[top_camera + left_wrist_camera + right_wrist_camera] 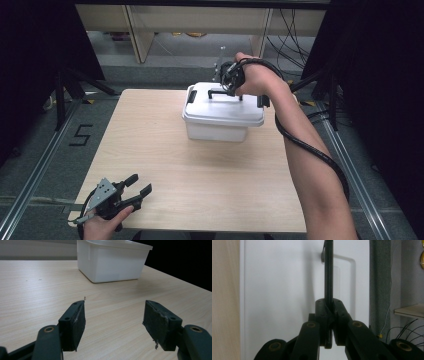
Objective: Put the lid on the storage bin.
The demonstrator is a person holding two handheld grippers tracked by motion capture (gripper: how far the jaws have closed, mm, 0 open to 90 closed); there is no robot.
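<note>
A white plastic box (pixel 220 122) with a lid stands at the far middle of the wooden table (pixel 200 190). Its black carry handle (pixel 216 92) is raised edge-on above the lid (pixel 287 290). My right gripper (pixel 229 89) reaches down over the lid and is shut on the handle (pixel 328 270), its jaws pressed on either side of the thin black bar (pixel 329 307). At the table's near left corner, my left gripper (pixel 141 183) rests low and open, holding nothing. In the left gripper view the wide-apart jaws (pixel 115 320) point toward the box (pixel 112 262) farther off.
Black latches (pixel 260 101) sit on the lid's ends. The right gripper's cable (pixel 310 150) trails along the forearm. Beyond the far table edge are wooden shelving (pixel 140 30) and loose cables (pixel 290 35). A floor mark "5" (pixel 80 135) lies to the left.
</note>
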